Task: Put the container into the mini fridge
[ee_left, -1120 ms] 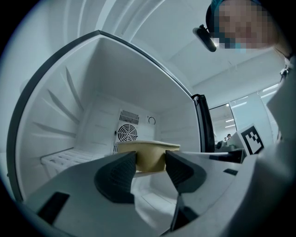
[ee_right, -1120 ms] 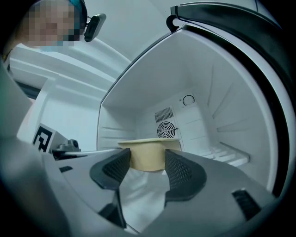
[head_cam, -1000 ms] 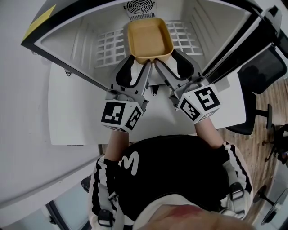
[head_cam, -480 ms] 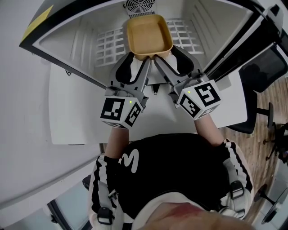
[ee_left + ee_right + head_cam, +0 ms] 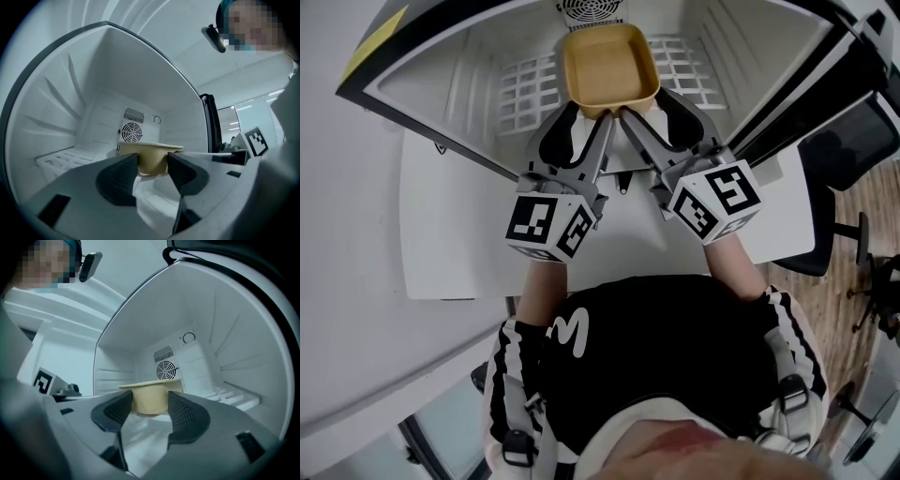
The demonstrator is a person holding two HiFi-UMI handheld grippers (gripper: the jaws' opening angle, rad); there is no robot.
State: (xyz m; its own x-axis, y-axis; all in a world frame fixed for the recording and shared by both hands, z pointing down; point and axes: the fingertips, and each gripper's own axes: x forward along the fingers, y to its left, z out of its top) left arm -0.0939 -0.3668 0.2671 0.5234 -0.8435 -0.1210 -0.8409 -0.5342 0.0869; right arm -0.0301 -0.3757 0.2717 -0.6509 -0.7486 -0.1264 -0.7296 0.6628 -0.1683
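**Two pinches, one container (image 5: pixel 609 64)**

Left gripper (image 5: pixel 152 168) and right gripper (image 5: pixel 150 408) each pinch a near corner of it, up over the white rack (image 5: pixel 525 94) of the mini fridge (image 5: pixel 469 84), fan grille (image 5: pixel 591 11) behind; office chair (image 5: pixel 848 141) off right.

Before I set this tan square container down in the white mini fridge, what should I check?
1. The white mini fridge stands open: ok.
2. The left gripper grips the tan square container at a near corner: ok.
3. The right gripper grips its other near corner: ok.
4. Container inside the fridge, above the white wire shelf: ok.
5. Container's base touching the shelf: cannot tell.
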